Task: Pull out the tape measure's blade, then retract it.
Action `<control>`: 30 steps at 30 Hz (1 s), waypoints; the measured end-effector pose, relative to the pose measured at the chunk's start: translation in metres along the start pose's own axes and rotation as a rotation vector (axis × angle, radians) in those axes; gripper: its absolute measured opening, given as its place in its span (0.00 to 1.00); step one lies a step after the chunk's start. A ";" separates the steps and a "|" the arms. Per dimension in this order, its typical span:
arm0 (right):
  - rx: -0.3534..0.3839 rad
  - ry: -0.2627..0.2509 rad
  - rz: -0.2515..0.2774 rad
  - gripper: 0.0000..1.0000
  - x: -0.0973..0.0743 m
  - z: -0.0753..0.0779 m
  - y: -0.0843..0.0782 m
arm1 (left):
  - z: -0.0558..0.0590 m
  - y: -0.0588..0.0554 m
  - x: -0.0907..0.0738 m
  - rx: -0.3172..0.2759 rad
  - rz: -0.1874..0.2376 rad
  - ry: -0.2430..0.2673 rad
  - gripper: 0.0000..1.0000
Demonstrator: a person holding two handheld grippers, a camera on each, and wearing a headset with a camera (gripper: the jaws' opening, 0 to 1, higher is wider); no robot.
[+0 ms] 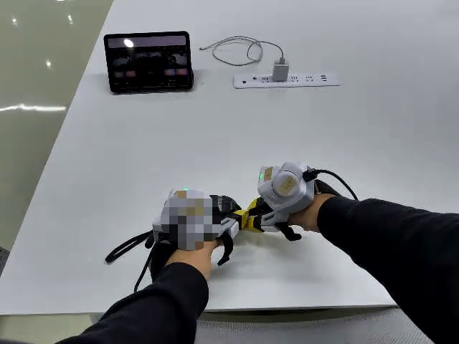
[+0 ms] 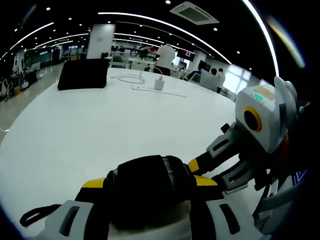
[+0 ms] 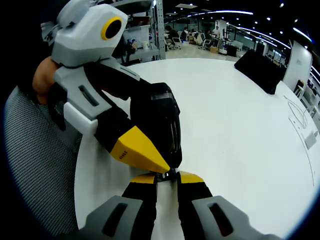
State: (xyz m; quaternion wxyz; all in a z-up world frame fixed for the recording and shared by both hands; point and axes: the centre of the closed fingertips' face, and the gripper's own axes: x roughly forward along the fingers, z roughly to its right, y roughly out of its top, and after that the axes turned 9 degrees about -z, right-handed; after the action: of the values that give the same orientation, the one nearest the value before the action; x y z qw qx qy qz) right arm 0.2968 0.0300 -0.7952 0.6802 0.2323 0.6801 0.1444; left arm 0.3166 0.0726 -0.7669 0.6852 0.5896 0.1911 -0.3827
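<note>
Jaws: left gripper [image 2: 149, 182] clenched around tape measure [image 2: 145, 197], near table's [image 1: 287, 129] front edge | right gripper [image 3: 166, 177] seemingly nipped onto blade tip [image 3: 167, 173] | I'd draw straight, level, with the left steady.

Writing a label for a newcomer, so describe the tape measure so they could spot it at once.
On the white table, look to the middle of its near edge. The tape measure is the rounded black case clamped between the left gripper's yellow-tipped jaws, unlike the flat tablet and power strip far behind.
</note>
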 end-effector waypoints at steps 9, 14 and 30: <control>-0.020 -0.010 0.008 0.11 -0.001 0.000 0.002 | 0.000 0.000 0.001 -0.003 0.003 0.002 0.62; -0.026 -0.012 -0.002 0.11 0.000 0.001 0.002 | 0.000 0.000 0.001 -0.002 0.007 0.004 0.62; -0.054 -0.020 0.008 0.23 -0.002 0.008 0.001 | 0.000 0.000 0.001 0.001 0.000 -0.007 0.63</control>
State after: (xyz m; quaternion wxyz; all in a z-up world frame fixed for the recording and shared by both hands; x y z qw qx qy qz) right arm 0.3044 0.0292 -0.7933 0.6924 0.2177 0.6683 0.1632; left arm 0.3168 0.0721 -0.7677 0.6854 0.5886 0.1884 -0.3850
